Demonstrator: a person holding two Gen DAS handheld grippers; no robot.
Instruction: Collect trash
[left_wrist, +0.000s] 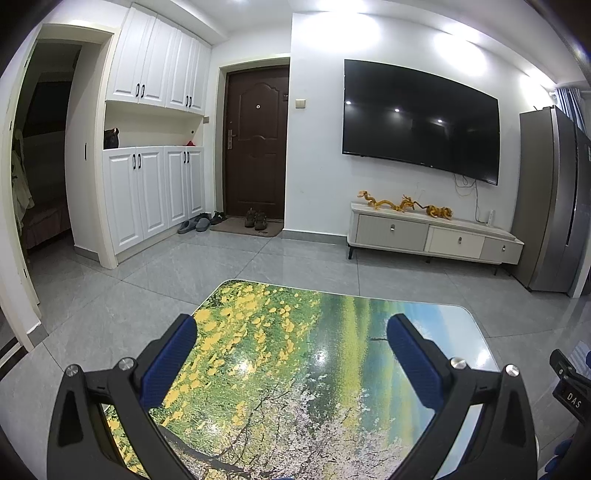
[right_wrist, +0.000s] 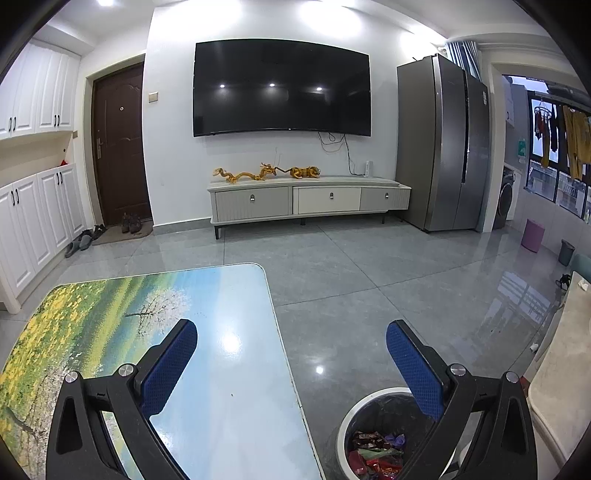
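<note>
A white-rimmed trash bin with a black liner stands on the floor right of the table, below my right gripper. Several coloured wrappers lie inside it. My right gripper is open with nothing between its blue pads, spanning the table's right edge and the bin. My left gripper hangs open over the low table, whose top carries a printed landscape of yellow flowers and a tree. No trash shows on the table top. A black part of the other gripper shows at the right edge of the left wrist view.
A TV hangs above a low cabinet with golden figurines. A grey fridge stands right, a dark door and white cupboards left. Shoes lie by the door. A pink stool and grey bin sit far right.
</note>
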